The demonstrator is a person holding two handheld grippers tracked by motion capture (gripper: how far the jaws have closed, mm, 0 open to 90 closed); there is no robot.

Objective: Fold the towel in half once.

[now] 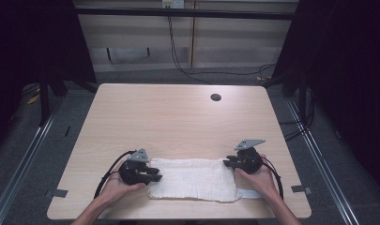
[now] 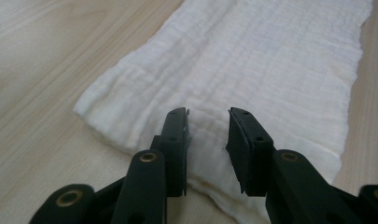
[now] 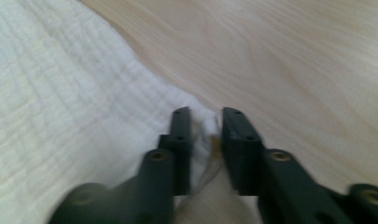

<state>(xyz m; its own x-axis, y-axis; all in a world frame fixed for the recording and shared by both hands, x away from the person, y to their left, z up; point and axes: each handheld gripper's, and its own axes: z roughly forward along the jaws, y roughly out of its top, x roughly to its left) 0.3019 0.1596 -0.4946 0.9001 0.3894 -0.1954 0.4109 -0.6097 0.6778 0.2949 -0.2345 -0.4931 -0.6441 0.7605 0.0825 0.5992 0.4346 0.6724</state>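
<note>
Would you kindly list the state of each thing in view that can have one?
Cloth: folded, flat on the table.
Left tongs: jaws apart over the cloth's edge, not pinching it.
Right tongs: jaws closed on the cloth's far corner.

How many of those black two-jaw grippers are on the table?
2. The left gripper sits at the folded white cloth's left end; the right gripper sits at its far right corner.

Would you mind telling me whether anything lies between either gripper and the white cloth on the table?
Nothing visible does. The left gripper has its jaws apart over the near end of the white cloth, with only cloth between them. The right gripper has a corner of the cloth pinched between its jaws. The table around the cloth is bare wood.
</note>
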